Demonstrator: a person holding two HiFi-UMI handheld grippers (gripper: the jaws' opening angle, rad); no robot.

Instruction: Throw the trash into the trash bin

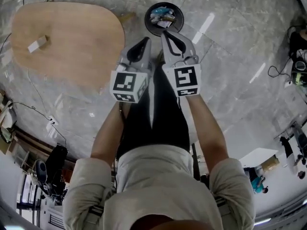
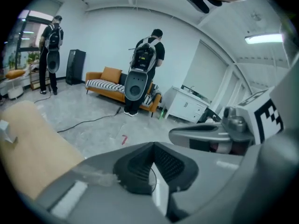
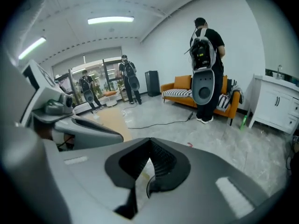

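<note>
- trash bin [image 1: 164,18]: round, black, standing upright with its open mouth facing straight up at the head camera. circular from above, so no long axis shows in the head view.
- trash [image 1: 162,15]: sits inside the trash bin as a pale and bluish crumpled heap. probably wrappers, too small to be sure.
- right gripper [image 1: 166,33]: jaws fully together with nothing between them. its own view [image 3: 149,140] shows the ribbed black pads meeting at the tip. grey moulded shell. in the head view it points at the trash bin and its tip overlaps the near rim.
- left gripper [image 1: 144,41]: jaws look together as well, with nothing held. its own view [image 2: 153,143] shows the pads meeting in the same v. it lies alongside the right gripper, with its tip just short of the trash bin and to its near-left.
- table [image 1: 72,47]: tan wood with a smooth egg-shaped top, left of the trash bin and close to it. its long axis runs away from the bin.
- block [image 1: 38,43]: small and pale, on the end of the table far from the trash bin.
- floor [image 1: 230,56]: glossy grey marbled tile all round the trash bin.
</note>
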